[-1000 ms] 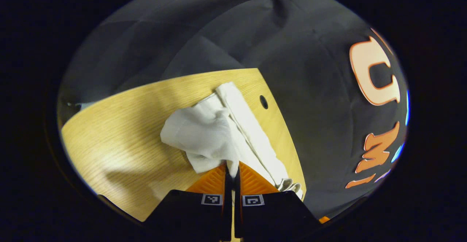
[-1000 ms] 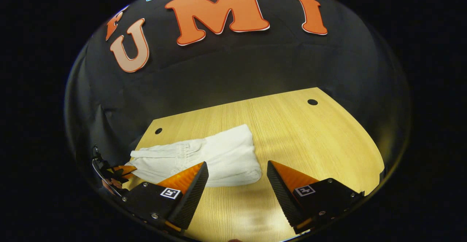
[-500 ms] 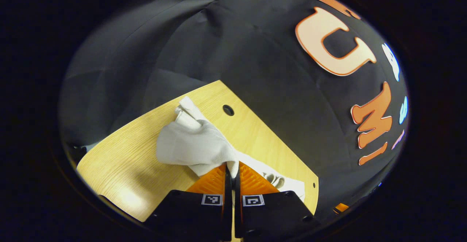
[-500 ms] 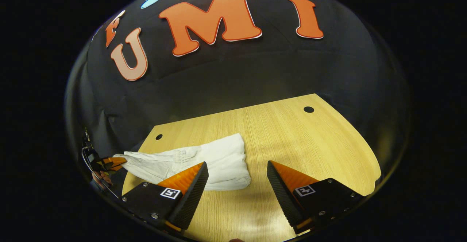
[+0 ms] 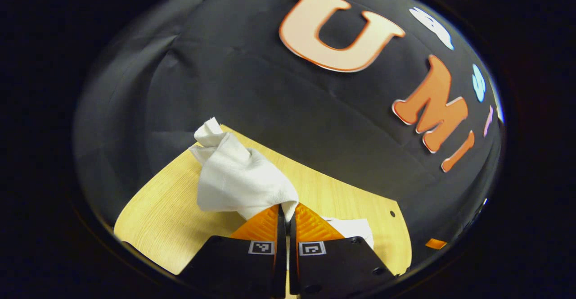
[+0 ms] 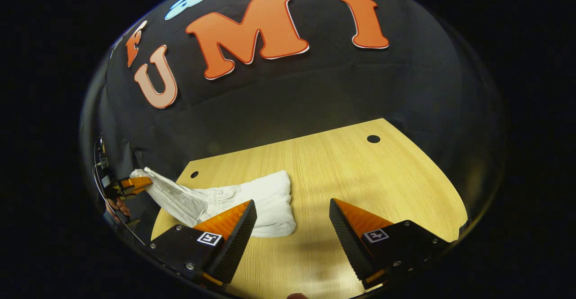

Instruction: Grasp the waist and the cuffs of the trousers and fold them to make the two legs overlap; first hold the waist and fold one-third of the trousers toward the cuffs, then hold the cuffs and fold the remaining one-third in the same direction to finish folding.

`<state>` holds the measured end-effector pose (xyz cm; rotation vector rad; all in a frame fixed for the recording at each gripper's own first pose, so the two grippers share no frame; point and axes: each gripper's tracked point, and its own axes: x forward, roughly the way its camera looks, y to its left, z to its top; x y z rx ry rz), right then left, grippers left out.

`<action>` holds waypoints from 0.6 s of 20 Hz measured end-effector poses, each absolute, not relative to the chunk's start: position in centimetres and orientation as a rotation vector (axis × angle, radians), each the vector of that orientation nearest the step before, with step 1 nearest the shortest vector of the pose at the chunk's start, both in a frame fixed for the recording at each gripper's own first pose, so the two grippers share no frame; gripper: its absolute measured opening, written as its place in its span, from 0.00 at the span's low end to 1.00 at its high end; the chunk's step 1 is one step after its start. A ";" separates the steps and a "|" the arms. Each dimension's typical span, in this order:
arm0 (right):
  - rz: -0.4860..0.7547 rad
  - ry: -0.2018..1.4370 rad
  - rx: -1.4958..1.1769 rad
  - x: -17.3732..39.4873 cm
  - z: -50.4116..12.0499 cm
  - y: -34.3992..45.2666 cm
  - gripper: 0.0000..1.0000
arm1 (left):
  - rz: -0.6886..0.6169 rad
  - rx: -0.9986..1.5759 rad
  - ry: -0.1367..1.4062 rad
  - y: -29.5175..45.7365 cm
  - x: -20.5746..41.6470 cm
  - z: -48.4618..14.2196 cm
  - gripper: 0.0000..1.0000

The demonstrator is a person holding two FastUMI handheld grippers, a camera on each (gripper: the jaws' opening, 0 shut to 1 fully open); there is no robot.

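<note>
White trousers (image 6: 252, 197) lying partly folded on tabletop (image 6: 360, 177), lower left of right gripper view; one end rising off tabletop edge toward far left. Left tool (image 5: 286, 211) pinching that cloth (image 5: 238, 179) between both fingers, bottom centre of left gripper view. Right tool (image 6: 292, 213) hanging wide apart above tabletop, gripping nothing, bottom centre.
</note>
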<state>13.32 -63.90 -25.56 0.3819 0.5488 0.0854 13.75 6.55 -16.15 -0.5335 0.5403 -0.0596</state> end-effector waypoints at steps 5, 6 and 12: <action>0.057 0.531 0.400 12.6 -26.0 -67.0 0.98 | -0.135 -0.439 0.549 0.3 16.1 -14.0 0.06; 0.050 0.525 0.406 12.5 -26.1 -67.6 0.98 | -0.148 -0.407 0.553 -1.0 16.5 -14.0 0.04; -0.008 0.543 0.405 10.7 -27.4 -71.5 0.98 | -0.288 -0.265 0.586 -11.6 17.6 -14.3 0.06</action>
